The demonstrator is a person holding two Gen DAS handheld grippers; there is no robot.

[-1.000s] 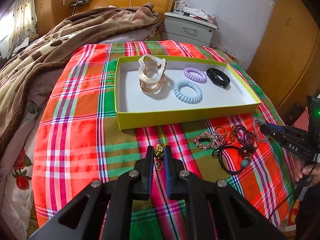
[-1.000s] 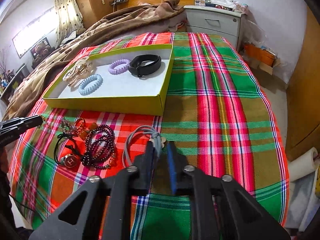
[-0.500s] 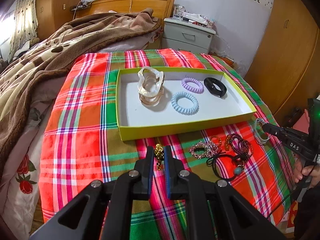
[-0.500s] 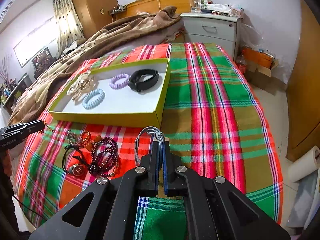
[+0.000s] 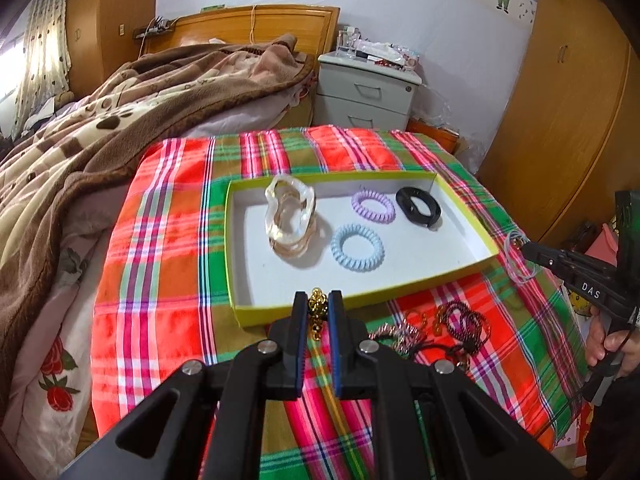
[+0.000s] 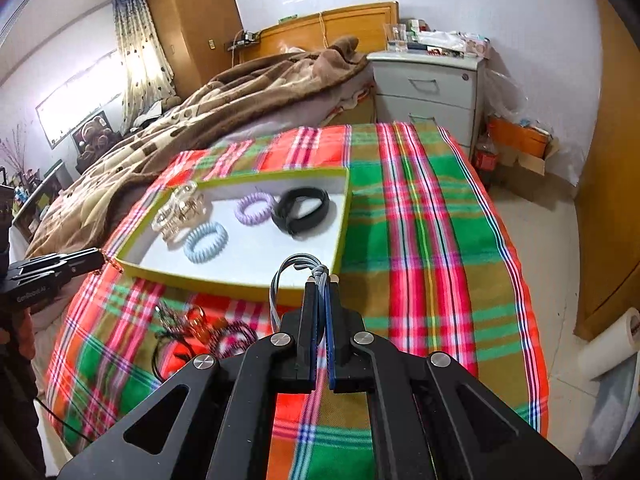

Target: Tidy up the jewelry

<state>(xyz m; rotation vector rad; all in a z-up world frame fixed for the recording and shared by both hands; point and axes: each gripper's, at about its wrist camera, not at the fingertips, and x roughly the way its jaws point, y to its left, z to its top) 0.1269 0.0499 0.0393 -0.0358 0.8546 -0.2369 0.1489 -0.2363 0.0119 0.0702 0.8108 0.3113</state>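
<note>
Holding: left tool (image 5: 319, 307) clamped on gold chain (image 5: 318, 305), right tool (image 6: 320, 280) on grey cord loop (image 6: 294, 270); yellow-rimmed tray (image 5: 360, 294) lies just beyond both, left nearer.

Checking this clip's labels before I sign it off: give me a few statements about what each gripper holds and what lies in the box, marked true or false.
1. The left gripper is shut on a gold chain. True.
2. The right gripper is open and holds nothing. False: it is shut on a grey cord loop.
3. The box holds two coiled hair ties, a black band and clear bangles. True.
4. The blue hair tie lies on the plaid cloth outside the box. False: it lies inside the box.
5. Beaded bracelets lie on the cloth outside the box. True.
</note>
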